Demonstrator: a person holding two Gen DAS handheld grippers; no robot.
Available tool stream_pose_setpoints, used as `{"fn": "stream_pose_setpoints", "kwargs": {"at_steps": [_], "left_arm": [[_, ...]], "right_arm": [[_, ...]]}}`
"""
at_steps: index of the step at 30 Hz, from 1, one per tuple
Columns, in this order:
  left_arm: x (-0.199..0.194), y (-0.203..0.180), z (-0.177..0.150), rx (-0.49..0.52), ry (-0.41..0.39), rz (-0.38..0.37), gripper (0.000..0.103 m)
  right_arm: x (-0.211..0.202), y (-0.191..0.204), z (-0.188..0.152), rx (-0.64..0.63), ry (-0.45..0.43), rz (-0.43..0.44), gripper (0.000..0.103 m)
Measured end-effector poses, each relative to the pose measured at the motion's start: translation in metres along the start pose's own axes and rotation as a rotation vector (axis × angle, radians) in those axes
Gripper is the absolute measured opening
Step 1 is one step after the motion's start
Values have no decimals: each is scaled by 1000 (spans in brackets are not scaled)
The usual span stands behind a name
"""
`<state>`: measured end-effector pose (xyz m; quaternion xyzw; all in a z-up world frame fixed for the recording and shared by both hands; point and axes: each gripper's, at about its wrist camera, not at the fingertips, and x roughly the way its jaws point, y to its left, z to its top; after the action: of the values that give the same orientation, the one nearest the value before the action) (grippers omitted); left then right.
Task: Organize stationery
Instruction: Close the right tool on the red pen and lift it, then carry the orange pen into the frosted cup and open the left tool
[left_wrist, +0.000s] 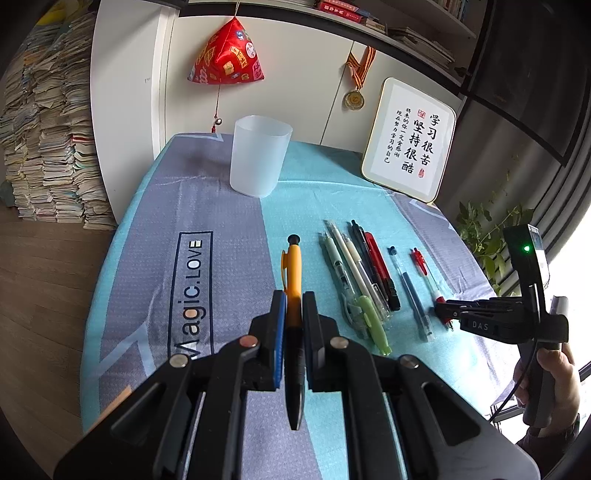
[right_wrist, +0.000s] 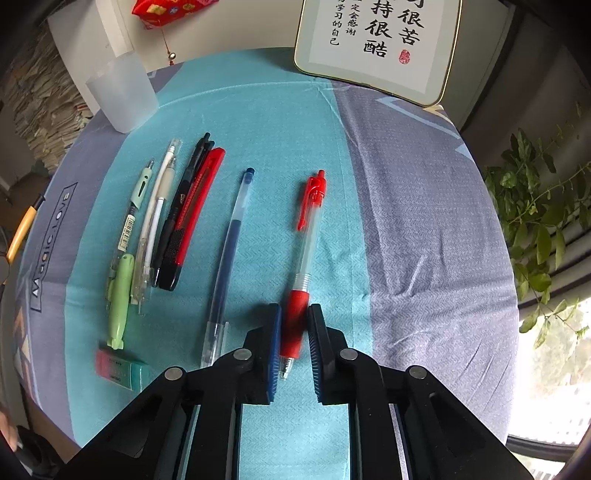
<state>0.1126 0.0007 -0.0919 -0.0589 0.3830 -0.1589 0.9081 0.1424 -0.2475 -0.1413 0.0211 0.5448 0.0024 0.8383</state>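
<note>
My left gripper (left_wrist: 294, 295) is shut on an orange pen (left_wrist: 293, 273), held above the cloth with its black tip toward the camera. A frosted plastic cup (left_wrist: 260, 155) stands upright at the far side of the table. In the right wrist view, my right gripper (right_wrist: 294, 314) is shut on the red rubber grip of a red pen (right_wrist: 310, 221) that lies on the cloth. To its left lie a blue pen (right_wrist: 231, 236), a bunch of several pens (right_wrist: 177, 210), a green pen (right_wrist: 120, 295) and an eraser (right_wrist: 122, 367).
A framed calligraphy board (left_wrist: 410, 140) leans at the back right of the table. A red ornament (left_wrist: 227, 55) hangs on the wall above the cup. A leafy plant (right_wrist: 535, 206) stands off the table's right edge. Stacks of books fill the left.
</note>
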Motion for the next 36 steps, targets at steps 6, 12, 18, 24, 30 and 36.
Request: {"fn": "stream_pose_setpoints", "kwargs": {"at_steps": [6, 12, 18, 24, 30, 36], "left_arm": [[-3, -1, 0, 1, -7, -9, 7], [-8, -2, 2, -1, -19, -34, 7], [-9, -4, 4, 2, -26, -41, 7], [-13, -7, 7, 17, -41, -39, 7], [-20, -10, 12, 34, -64, -36, 7], [-26, -12, 25, 62, -93, -21, 7]], "right_arm": [[-2, -11, -10, 23, -40, 24, 12], [-12, -16, -23, 56, -69, 38, 12], [-25, -21, -32, 80, -99, 50, 12], [-41, -23, -36, 98, -141, 58, 12], [-50, -24, -39, 108, -168, 67, 12], [-62, -23, -39, 110, -199, 65, 12]]}}
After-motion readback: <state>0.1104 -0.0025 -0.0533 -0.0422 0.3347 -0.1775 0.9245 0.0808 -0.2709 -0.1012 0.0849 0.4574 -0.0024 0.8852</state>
